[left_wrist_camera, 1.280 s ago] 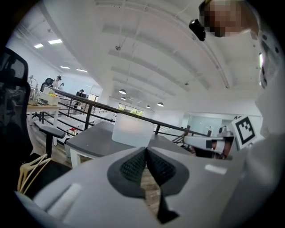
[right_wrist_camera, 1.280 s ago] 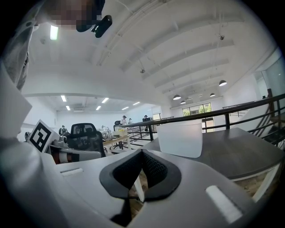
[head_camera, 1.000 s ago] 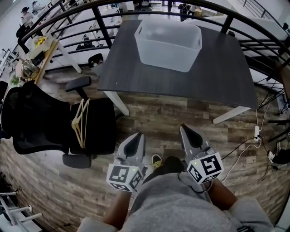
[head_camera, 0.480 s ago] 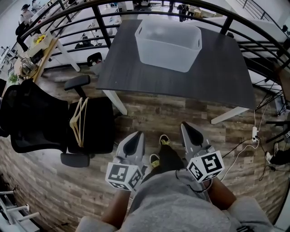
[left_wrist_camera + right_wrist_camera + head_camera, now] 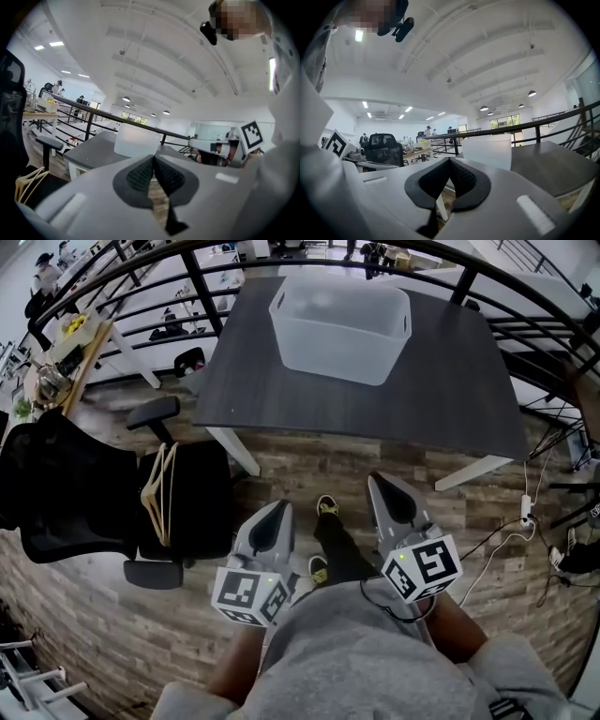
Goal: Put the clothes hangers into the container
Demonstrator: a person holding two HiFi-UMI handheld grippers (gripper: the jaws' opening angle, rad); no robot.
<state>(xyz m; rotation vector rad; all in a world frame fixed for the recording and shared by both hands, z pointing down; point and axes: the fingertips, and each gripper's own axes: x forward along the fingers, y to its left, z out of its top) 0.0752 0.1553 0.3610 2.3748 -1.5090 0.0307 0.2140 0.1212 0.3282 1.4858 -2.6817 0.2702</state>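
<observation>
Two units clenched, empty: left gripper [image 5: 279, 508], right gripper [image 5: 377, 482]. Step: approach. Next: open left, reach hangers [image 5: 159, 495] on chair [image 5: 212, 498]; container [image 5: 339, 322] at table [image 5: 403, 404] far edge.

From here the container [image 5: 339, 324] reads as a frosted, milky white. The tabletop [image 5: 375, 409] is a dark charcoal grey with a faint grain, and its legs [image 5: 234, 451] are white. The clothes hangers [image 5: 157, 491] are pale tan wood, and the chair [image 5: 66, 484] is solid black. The floor [image 5: 309, 470] is a patchwork of brown and grey wood planks.

My left claw [image 5: 278, 509] and right claw [image 5: 377, 481] are both light grey, with black mesh-patterned pads [image 5: 140, 176]. Each carries a white cube [image 5: 246, 594] printed with bold black square markers. The railing [image 5: 202, 287] is black. My top [image 5: 347, 652] is plain grey, and one shoe [image 5: 325, 506] shows a touch of yellow-green.
</observation>
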